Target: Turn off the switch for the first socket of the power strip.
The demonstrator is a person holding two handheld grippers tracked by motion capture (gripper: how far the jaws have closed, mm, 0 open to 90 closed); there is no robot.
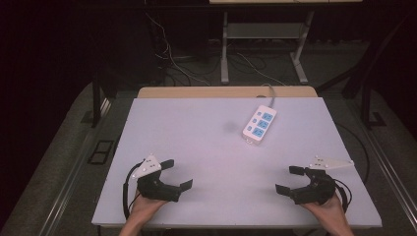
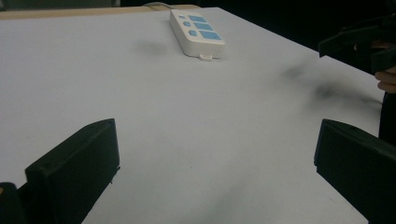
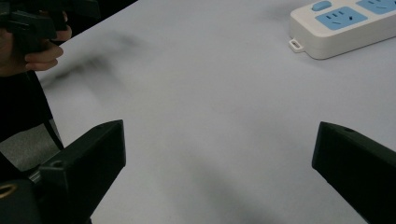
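Left gripper: held low over the near left part of the table, jaws spread wide, nothing between them — bare white surface in the gap, as seen along the jaws in the left gripper view.

Right gripper: held low over the near right part of the table, jaws likewise spread wide and empty; bare tabletop between them in the right gripper view.

Both grippers turned inward, toward each other and the middle of the table, well apart from one another.

Power strip: white with blue socket faces, lying flat on the far right-of-centre part of the table, long axis slanted, cable leaving its far end over the back edge. Well apart from both grippers — untouched, nearer to the right one.

Dark smudges on the surface near the strip and ahead of the grippers.
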